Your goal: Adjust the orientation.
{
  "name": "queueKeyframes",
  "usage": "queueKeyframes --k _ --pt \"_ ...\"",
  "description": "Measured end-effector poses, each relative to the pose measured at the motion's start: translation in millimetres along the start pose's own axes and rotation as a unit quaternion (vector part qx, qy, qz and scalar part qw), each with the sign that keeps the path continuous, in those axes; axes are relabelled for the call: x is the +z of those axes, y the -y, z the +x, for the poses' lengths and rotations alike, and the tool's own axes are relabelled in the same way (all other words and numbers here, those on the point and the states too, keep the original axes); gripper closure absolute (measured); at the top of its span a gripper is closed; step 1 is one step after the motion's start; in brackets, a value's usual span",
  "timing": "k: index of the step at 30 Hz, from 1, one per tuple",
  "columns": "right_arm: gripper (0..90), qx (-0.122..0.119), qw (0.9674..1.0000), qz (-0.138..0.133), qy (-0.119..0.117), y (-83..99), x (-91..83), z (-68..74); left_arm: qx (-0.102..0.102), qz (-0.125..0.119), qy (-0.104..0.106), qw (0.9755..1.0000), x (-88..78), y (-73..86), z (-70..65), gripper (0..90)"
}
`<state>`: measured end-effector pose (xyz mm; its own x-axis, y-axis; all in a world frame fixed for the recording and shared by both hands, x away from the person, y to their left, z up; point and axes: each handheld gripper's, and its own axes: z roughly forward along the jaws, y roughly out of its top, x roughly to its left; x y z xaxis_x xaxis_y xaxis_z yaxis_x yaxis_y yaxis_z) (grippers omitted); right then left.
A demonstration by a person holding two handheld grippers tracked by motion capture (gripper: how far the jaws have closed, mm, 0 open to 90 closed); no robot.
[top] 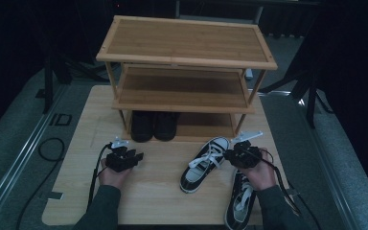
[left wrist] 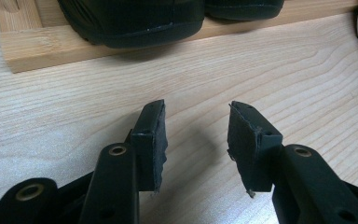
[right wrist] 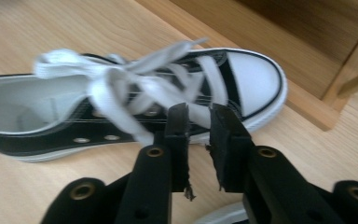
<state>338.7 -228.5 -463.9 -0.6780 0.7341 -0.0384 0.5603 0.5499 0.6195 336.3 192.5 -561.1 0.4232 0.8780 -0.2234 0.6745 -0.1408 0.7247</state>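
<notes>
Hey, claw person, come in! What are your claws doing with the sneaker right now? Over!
Left gripper open, empty, over the table. Right gripper slightly open beside the sneaker, nothing between its pads. Black shoes already on the rack's bottom shelf.

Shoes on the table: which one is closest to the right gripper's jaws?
The black-and-white sneaker lying slantwise by the rack, toe toward the bottom shelf. The other sneaker lies nearer the table's edge, under the person's right hand.

Two black-and-white sneakers on the bench: one [top: 204, 164] with its toe near the rack, one [top: 240, 200] at the front edge. Two black shoes [top: 154, 126] on the bottom shelf. One wooden rack [top: 187, 43], three shelves. Two tongs: left [top: 136, 156], right [top: 228, 156].
</notes>
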Motion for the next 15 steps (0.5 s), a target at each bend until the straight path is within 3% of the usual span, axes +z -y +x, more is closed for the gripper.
queueKeyframes --k 7,15 --pt "67.8 0.004 1.0 0.001 0.008 -2.7 -5.5 26.1 0.0 0.001 0.001 1.0 -0.4 0.2 -0.1 56.9" --pt "56.9 0.025 0.9996 -0.004 0.01 -3.6 -4.2 44.2 0.001 0.0 0.001 1.0 -0.4 0.4 -0.2 56.9"
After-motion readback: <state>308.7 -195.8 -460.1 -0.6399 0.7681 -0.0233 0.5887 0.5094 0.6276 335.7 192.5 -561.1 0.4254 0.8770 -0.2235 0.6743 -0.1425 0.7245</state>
